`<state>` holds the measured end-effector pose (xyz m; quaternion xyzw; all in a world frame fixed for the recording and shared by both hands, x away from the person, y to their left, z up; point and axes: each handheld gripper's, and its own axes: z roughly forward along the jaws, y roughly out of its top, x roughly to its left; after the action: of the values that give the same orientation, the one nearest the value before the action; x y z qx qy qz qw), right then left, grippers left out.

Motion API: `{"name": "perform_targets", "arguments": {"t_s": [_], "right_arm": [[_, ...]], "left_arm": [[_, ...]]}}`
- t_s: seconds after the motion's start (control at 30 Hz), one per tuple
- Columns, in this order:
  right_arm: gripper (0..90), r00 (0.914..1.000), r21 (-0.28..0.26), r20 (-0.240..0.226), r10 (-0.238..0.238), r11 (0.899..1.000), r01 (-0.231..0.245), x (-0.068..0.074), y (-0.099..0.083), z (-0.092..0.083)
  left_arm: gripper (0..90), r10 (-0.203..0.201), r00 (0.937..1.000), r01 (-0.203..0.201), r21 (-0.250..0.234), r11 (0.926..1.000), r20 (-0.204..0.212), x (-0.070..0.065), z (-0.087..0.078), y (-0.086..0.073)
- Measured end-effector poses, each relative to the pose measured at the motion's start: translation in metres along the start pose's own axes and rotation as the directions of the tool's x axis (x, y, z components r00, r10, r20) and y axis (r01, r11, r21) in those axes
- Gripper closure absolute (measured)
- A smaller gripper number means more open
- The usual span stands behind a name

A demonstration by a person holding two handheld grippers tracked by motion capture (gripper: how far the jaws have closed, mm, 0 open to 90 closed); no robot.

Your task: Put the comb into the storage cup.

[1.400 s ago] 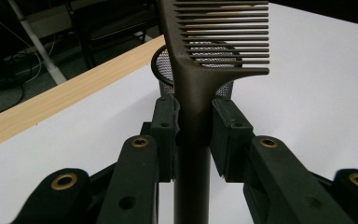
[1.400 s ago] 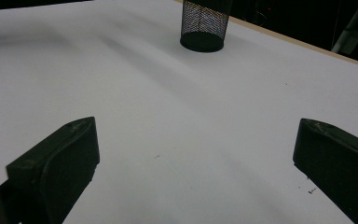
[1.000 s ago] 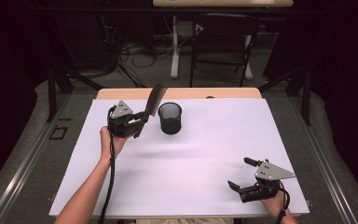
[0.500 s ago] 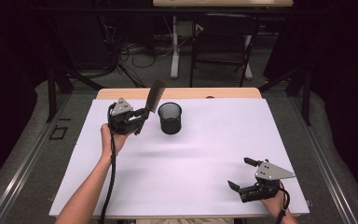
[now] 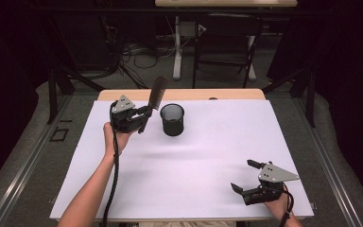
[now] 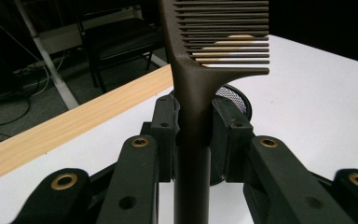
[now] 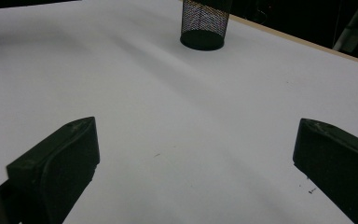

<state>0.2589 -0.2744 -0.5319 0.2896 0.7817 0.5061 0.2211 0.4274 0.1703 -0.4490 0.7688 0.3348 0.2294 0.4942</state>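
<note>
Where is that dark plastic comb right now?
In the high view, the dark plastic comb stands nearly upright, clamped in the left gripper at the table's far left, just left of the black mesh cup.

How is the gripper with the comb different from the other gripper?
The left gripper is shut on a dark comb, while the right gripper is open with nothing in it. The left gripper is raised beside the black mesh cup at the far side of the white table; the right gripper sits low at the near edge. Both are black and hand-held.
</note>
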Motion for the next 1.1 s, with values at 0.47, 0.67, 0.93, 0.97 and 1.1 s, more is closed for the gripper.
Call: {"name": "perform_targets", "arguments": {"t_s": [0.47,0.67,0.93,0.97,1.1], "right_arm": [[0.0,1.0,0.001,0.001,-0.001,1.0,0.001,0.0,0.0,0.0],[0.0,1.0,-0.001,-0.001,-0.003,1.0,0.003,0.0,0.0,0.001],[0.0,1.0,-0.001,-0.002,-0.001,1.0,0.001,0.0,0.0,0.001],[0.0,1.0,-0.001,-0.002,-0.003,1.0,0.003,0.0,0.0,0.001],[0.0,1.0,0.0,-0.001,-0.001,1.0,0.001,0.0,0.0,0.001]], "left_arm": [[72.4,-0.007,0.9999,0.007,-0.007,1.0,-0.011,0.003,0.004,0.005],[72.4,-0.01,0.9998,0.01,-0.017,0.9998,-0.018,0.004,0.005,0.009],[72.4,-0.018,0.9996,0.018,-0.028,0.9995,-0.022,0.006,0.008,0.012],[72.4,-0.019,0.9995,0.019,-0.029,0.9994,-0.025,0.006,0.009,0.012],[72.4,-0.026,0.9993,0.025,-0.036,0.999,-0.028,0.007,0.011,0.013]]}}
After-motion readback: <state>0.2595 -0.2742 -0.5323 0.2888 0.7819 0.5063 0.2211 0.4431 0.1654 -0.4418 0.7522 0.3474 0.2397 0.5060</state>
